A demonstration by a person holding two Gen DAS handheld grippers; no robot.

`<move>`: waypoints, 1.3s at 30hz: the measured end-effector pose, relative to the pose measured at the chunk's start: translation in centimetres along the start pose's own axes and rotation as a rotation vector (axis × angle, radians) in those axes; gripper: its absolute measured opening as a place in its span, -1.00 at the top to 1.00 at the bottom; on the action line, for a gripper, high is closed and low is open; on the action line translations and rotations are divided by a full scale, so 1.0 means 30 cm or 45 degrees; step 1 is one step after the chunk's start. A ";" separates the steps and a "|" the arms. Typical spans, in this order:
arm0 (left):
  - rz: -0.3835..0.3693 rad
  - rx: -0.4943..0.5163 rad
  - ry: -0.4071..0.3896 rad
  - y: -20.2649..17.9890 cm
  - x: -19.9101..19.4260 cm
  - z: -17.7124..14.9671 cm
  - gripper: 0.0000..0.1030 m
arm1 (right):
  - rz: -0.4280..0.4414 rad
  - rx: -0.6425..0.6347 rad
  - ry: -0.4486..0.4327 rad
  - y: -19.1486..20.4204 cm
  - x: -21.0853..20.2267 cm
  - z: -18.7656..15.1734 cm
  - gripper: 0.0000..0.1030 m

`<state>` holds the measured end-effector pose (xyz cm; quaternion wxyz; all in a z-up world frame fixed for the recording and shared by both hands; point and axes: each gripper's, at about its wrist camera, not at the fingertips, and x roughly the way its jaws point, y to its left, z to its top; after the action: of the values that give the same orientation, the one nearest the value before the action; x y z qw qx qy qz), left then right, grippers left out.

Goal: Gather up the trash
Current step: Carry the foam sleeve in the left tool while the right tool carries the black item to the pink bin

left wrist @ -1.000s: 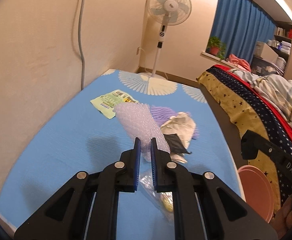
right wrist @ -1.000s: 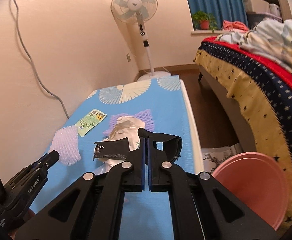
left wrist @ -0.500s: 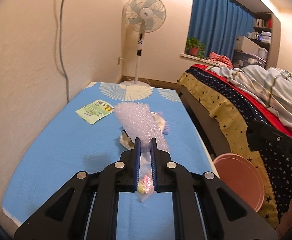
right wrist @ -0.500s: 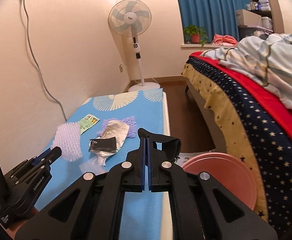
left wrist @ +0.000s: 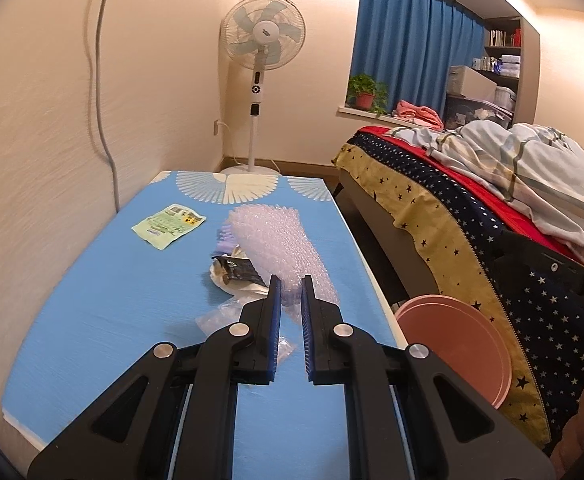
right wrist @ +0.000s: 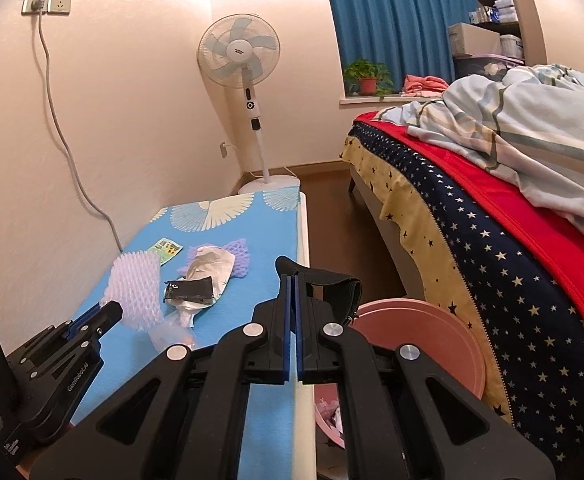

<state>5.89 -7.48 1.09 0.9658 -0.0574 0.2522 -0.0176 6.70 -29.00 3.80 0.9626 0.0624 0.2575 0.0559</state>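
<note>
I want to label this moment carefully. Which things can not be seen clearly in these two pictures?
- Pink bin contents: right wrist view, lid and gripper cover them.
- Green packet print: left wrist view, too small.
- Black strap in the right gripper: fingers hide the pinched part.
- Foam net in the left gripper: lower end hidden.

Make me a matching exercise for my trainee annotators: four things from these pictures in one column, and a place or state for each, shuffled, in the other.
Things:
1. foam net
2. black strap
3. green packet
4. pink bin

Places or states:
A. flat on the blue table
B. on the floor beside the table
C. clamped in the left gripper
D. clamped in the right gripper

Pairs: 1-C, 2-D, 3-A, 4-B
</note>
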 end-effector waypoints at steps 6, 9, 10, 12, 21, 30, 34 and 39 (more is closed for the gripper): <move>-0.011 0.006 -0.005 -0.016 -0.006 0.003 0.81 | -0.024 0.021 -0.009 -0.035 -0.006 0.002 0.97; -0.019 0.015 -0.005 -0.024 -0.003 -0.001 0.81 | -0.041 0.037 -0.011 -0.056 -0.003 0.003 0.96; -0.022 0.018 -0.003 -0.025 -0.001 -0.001 0.81 | -0.049 0.042 -0.012 -0.063 -0.002 0.003 0.96; -0.028 0.020 0.000 -0.028 0.005 -0.004 0.81 | -0.060 0.048 -0.011 -0.073 0.002 0.003 0.96; -0.080 0.041 0.012 -0.075 0.036 -0.015 0.81 | -0.137 0.080 -0.010 -0.134 0.018 0.006 0.96; -0.179 0.105 0.034 -0.184 0.084 -0.040 0.81 | -0.247 0.140 -0.018 -0.234 0.025 0.022 0.96; -0.226 0.131 0.050 -0.234 0.110 -0.055 0.81 | -0.274 0.150 -0.011 -0.252 0.034 0.018 0.96; -0.288 0.173 0.080 -0.308 0.149 -0.083 0.81 | -0.308 0.169 0.003 -0.283 0.045 0.008 0.96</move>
<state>8.53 -17.19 -2.14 0.9510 -0.0194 0.2724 -0.1452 8.62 -37.19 2.10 0.9558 0.0942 0.2673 -0.0778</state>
